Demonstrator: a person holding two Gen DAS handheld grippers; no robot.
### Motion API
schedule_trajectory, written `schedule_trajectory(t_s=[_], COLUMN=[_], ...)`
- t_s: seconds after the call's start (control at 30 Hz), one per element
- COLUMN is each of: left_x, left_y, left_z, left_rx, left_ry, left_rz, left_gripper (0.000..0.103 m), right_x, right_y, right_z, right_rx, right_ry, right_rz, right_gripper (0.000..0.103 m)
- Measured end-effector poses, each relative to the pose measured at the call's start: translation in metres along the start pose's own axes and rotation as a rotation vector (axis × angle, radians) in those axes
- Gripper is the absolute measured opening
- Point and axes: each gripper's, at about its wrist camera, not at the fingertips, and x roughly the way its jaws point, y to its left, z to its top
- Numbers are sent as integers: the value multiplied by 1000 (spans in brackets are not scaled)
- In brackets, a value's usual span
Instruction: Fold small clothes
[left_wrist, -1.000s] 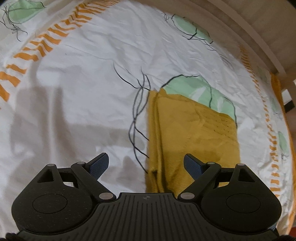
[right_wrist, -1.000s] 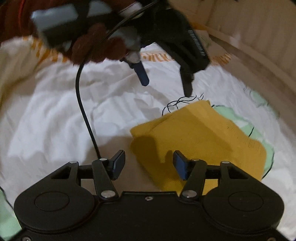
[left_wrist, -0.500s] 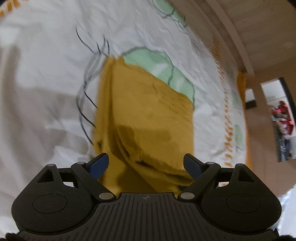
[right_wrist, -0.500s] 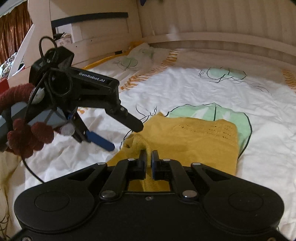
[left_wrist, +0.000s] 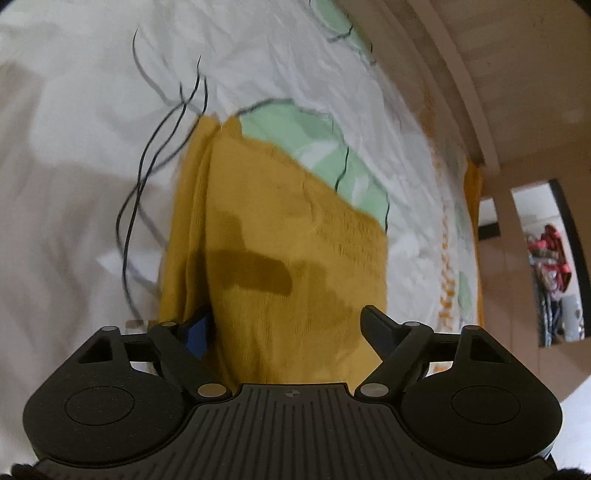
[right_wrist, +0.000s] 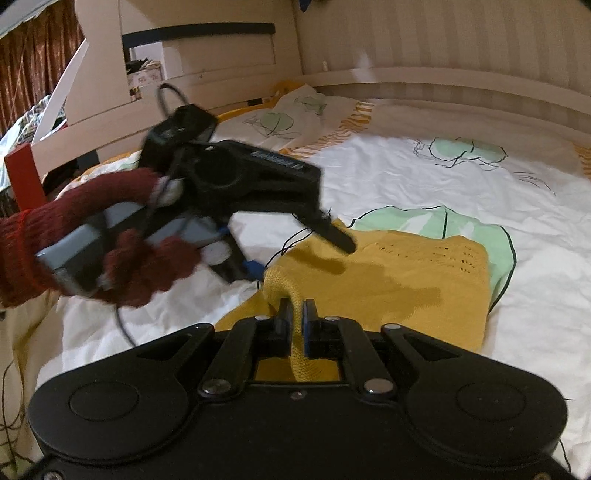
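A folded mustard-yellow knitted garment (left_wrist: 288, 236) lies on the white printed bed sheet (left_wrist: 74, 122); it also shows in the right wrist view (right_wrist: 399, 273). My left gripper (left_wrist: 288, 325) is open, its fingers astride the garment's near edge, one finger (left_wrist: 197, 328) tucked under a fold. In the right wrist view the left gripper (right_wrist: 299, 247) hovers at the garment's left corner. My right gripper (right_wrist: 295, 317) is shut on a lifted fold of the garment's near edge.
A wooden bed frame (right_wrist: 443, 77) curves along the far side. A pillow (right_wrist: 295, 110) lies at the head end. A doorway (left_wrist: 546, 266) shows at the right. A thin black cable (right_wrist: 122, 325) hangs from the left hand.
My left gripper has moved down onto the garment's edge, one finger sliding under a fold. My right gripper closed on the garment's near edge half a second ago and still holds it lifted.
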Motion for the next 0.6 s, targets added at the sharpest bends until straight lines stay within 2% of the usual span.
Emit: schedule_trajectory(t_s=[0.03, 0.1, 0.13, 0.17, 0.2, 0.23, 0.33, 0.43, 0.5, 0.6], left_x=[1, 4, 5, 6, 7, 8, 4, -12, -20, -13], left_y=[0, 0, 0, 0, 1, 1, -4, -30, -39, -35], left_z=[3, 8, 9, 9, 9, 9, 11, 11, 15, 18], left_rx=[2, 22, 37, 54, 76, 89, 138, 272, 313, 341], left_ry=[-16, -30, -37, -51, -74, -85, -110, -161, -190, -185], left_rz=[3, 29, 42, 52, 68, 90, 94, 110, 103, 166], left_gripper=[75, 57, 52, 36, 14, 11, 11, 11, 11, 11], right_x=[1, 3, 4, 5, 6, 7, 7, 0, 0, 17], right_y=[0, 3, 4, 5, 6, 6, 5, 9, 13, 21], right_z=[-1, -4, -5, -7, -7, -8, -10, -6, -2, -1], right_rx=[-5, -22, -27, -26, -23, -20, -7, -17, -26, -40], right_ry=[3, 6, 8, 9, 11, 12, 7, -25, -45, -24], right_rz=[2, -1, -1, 1, 3, 5, 1, -17, -17, -12], right_gripper=[10, 10, 10, 10, 10, 10, 10, 10, 10, 10])
